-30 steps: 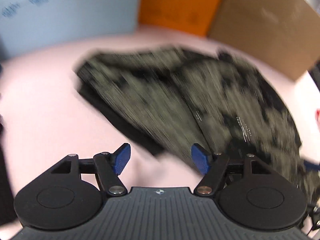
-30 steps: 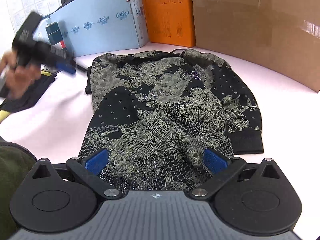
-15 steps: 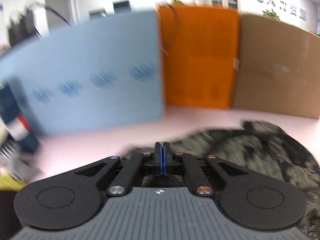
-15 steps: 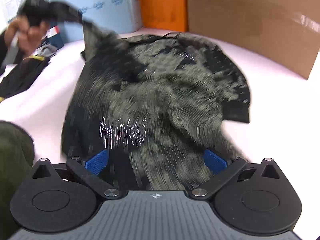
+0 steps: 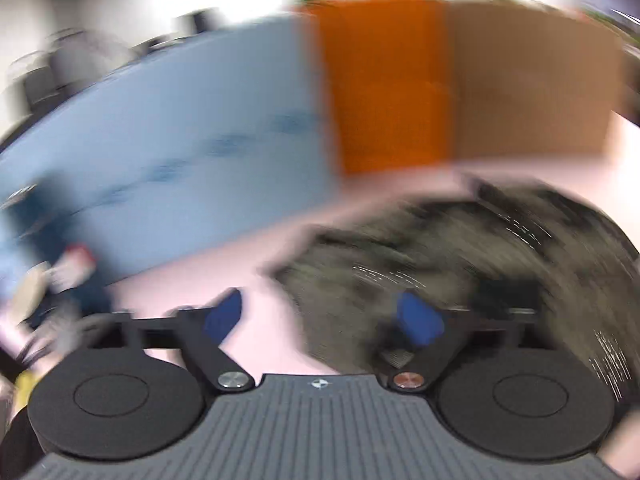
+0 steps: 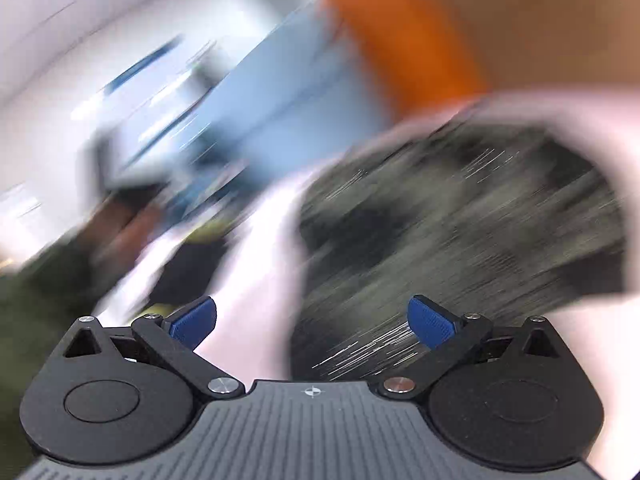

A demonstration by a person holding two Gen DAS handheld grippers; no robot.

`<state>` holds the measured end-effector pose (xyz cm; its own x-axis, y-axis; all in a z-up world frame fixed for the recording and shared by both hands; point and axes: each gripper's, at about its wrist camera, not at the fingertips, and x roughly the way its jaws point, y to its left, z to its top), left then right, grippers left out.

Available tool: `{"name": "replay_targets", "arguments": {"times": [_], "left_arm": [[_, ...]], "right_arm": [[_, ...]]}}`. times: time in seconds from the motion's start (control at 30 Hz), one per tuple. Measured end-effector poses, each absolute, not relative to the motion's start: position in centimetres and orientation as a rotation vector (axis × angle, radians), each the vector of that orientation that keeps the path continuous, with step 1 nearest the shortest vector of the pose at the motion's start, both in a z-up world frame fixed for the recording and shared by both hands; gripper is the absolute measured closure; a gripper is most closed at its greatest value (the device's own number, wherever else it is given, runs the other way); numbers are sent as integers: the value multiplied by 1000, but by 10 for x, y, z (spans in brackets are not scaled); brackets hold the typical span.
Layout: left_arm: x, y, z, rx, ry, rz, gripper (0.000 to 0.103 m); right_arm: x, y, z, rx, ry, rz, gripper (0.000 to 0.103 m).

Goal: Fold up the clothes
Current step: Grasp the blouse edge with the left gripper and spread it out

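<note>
Over garment (image 5: 460, 264), left tongs (image 5: 320, 318) reopened.

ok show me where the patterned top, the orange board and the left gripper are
patterned top (image 5: 460, 256), left wrist view, middle of the blurred fabric.
orange board (image 5: 384, 80), left wrist view, its front face.
left gripper (image 5: 320, 318), left wrist view, between the open fingertips.

Black-olive patterned garment (image 5: 460, 264) lying crumpled on pink table (image 5: 276, 232)
</note>
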<state>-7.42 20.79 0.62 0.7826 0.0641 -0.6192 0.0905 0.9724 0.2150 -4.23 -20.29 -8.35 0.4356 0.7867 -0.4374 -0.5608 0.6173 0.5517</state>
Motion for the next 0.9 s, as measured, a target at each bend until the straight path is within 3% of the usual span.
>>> {"name": "replay_targets", "arguments": {"times": [0.13, 0.27, 0.33, 0.37, 0.4, 0.43, 0.47, 0.5, 0.53, 0.77, 0.83, 0.87, 0.9], "left_arm": [[-94, 131, -28, 390, 708, -354, 16], [-102, 71, -51, 568, 719, -587, 16], [-104, 51, -62, 675, 701, -609, 16], [-104, 43, -67, 724, 692, -606, 23], [-103, 42, -71, 738, 706, -597, 60], [-101, 40, -75, 752, 720, -588, 84], [-99, 39, -78, 766, 735, -578, 103], [-97, 42, -76, 742, 749, -582, 103], [-95, 48, -70, 714, 756, -604, 103], [-103, 99, 3, 482, 849, -892, 103], [-107, 104, 11, 481, 860, -925, 100], [-109, 106, 12, 490, 857, -920, 98], [-109, 109, 10, 496, 859, -885, 84]], "right_arm": [[-15, -244, -95, 313, 709, 395, 1], [8, -239, -113, 169, 759, 255, 4], [16, -228, -125, 85, 786, 266, 13], [19, -222, -131, 43, 798, 272, 16], [20, -215, -134, -25, 780, 289, 23], [20, -207, -136, -94, 753, 324, 50], [20, -202, -135, -121, 735, 376, 83], [24, -200, -132, -141, 741, 406, 93], [28, -198, -128, -161, 749, 434, 96], [92, -246, -74, -380, 723, 309, 96], [114, -270, -63, -406, 737, 209, 95], [123, -280, -59, -407, 747, 151, 89], [133, -290, -55, -409, 757, 93, 83]]}}
